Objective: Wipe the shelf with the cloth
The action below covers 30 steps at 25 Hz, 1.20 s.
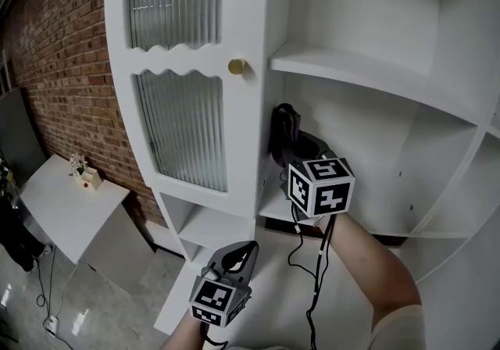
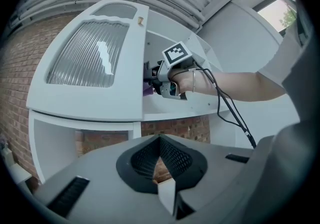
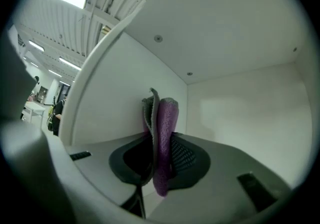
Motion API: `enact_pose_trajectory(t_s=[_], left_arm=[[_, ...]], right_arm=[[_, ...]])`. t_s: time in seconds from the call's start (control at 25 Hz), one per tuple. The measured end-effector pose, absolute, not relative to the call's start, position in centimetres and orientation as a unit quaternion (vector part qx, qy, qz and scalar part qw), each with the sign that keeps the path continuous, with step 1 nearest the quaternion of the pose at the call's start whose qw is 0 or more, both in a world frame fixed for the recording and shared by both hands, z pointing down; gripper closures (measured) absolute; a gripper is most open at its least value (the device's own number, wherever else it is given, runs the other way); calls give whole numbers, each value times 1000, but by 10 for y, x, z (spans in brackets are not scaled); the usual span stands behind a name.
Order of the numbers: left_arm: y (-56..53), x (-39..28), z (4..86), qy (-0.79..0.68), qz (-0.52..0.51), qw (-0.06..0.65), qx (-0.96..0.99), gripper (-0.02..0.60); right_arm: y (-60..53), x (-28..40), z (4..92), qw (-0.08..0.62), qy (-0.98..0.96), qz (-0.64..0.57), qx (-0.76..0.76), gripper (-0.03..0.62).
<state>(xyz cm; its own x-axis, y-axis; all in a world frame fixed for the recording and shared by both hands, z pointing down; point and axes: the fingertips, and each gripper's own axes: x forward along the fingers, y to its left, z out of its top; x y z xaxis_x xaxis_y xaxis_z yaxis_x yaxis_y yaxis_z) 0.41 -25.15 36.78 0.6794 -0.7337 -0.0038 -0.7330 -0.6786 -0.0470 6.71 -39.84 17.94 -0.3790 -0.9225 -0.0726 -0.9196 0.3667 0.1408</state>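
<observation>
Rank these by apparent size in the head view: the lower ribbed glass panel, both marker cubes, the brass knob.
1. Lower ribbed glass panel: clearly largest.
2. Right marker cube and left marker cube: these look about alike, so they are not ranked against each other.
3. Brass knob: smallest.

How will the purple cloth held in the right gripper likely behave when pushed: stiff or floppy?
Probably floppy: the cloth folds and sags out of the right gripper. Likely light and grippy, given its fuzzy pile.

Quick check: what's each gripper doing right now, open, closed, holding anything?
Left gripper: fingers closed, nothing between them, held low in front of the cabinet.
Right gripper: fingers closed on the purple cloth, inside the cabinet.
</observation>
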Motion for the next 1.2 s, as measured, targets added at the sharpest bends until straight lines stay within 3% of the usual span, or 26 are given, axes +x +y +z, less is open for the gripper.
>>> enact_pose_trajectory(t_s=[0.68,1.2], left_arm=[[-294,-9,397,422,-35,7,-906,568],[-269,-2,391,410,-33,31,-911,568]], right_arm=[[-499,105,173,-8,-802,-91,590,520],[-423,120,184,5,-809,-70,583,519]])
